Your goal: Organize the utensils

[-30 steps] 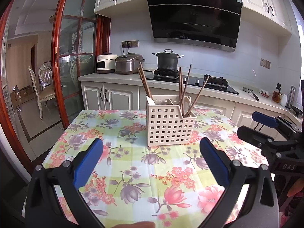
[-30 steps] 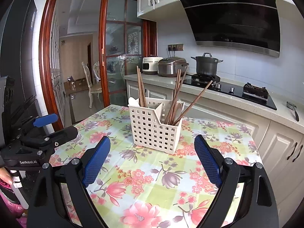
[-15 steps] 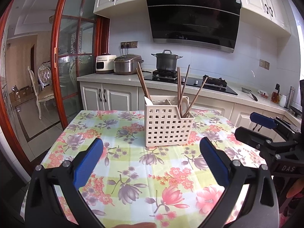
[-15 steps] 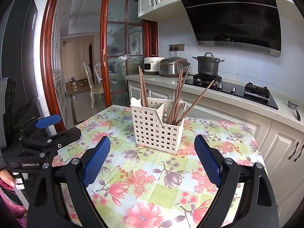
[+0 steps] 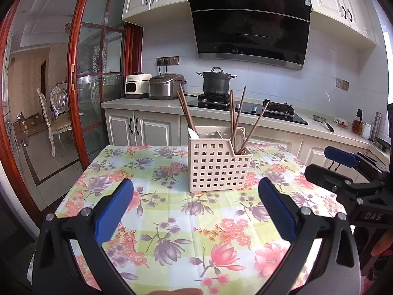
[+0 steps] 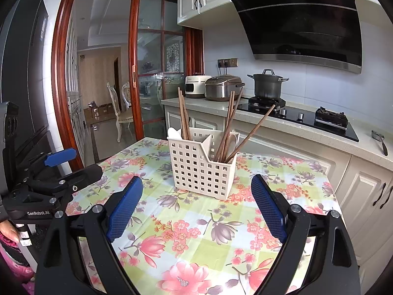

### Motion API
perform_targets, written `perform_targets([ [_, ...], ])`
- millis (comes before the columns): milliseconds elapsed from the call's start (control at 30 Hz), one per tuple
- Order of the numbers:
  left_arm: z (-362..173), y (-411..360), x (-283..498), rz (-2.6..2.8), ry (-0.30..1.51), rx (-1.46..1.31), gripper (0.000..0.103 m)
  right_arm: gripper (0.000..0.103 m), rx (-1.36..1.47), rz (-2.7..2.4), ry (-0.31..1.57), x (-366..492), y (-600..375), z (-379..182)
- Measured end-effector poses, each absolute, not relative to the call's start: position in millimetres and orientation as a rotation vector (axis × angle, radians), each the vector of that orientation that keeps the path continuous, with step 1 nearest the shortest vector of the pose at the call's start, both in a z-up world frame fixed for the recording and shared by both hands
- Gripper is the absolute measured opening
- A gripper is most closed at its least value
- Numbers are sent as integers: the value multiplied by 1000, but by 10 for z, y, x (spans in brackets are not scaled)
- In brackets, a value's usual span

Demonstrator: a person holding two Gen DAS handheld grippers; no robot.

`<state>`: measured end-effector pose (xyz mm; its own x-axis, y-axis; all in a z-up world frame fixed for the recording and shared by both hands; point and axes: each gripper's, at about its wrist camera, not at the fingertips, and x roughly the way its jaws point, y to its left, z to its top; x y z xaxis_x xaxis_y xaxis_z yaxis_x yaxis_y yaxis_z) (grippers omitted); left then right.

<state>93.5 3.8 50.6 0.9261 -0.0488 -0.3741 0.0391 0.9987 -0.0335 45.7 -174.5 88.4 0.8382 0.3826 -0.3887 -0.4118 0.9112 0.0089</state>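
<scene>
Both hand-held grippers have drifted back a touch from the basket over the last second; it sits a bit higher and smaller in each view now, and nothing on the bench itself has budged.

So the basket point(image 5: 218, 166) stands upright around the middle of the floral bench point(image 5: 172, 221), and it's divided into compartments. One pair of chopsticks point(image 5: 185, 110) leans in the left section next to a white spoon point(image 5: 192, 132). Another bunch of chopsticks point(image 6: 229, 127) fans out of the lower right section, with a pale spoon handle point(image 5: 239, 134) tucked in there too. Looks like chopsticks got sorted by slot, which is probably the whole point, and I'd guess the job is basically done since nothing loose is lying on the cloth.

Left hand-held gripper point(image 5: 195, 200) hangs over the near edge with jaws wide and nothing between them. Right hand-held gripper point(image 6: 196, 200) is the same deal, spread wide and empty, parked low and well apart from the basket, probably just resting.

View differences: the left camera catches the right tool off at its right edge, and the basket's stepped front wall. The right camera shows the inner divider point(image 6: 208, 142) better, plus the left tool and a bit of the person's hand point(image 6: 8, 231) gripping it.
</scene>
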Motion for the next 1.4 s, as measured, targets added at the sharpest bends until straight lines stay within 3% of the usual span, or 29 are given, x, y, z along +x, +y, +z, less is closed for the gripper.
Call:
perform_targets([
  [1400, 518, 10, 888, -43, 364, -17, 98, 84, -68, 422, 396, 457, -1747, 855],
])
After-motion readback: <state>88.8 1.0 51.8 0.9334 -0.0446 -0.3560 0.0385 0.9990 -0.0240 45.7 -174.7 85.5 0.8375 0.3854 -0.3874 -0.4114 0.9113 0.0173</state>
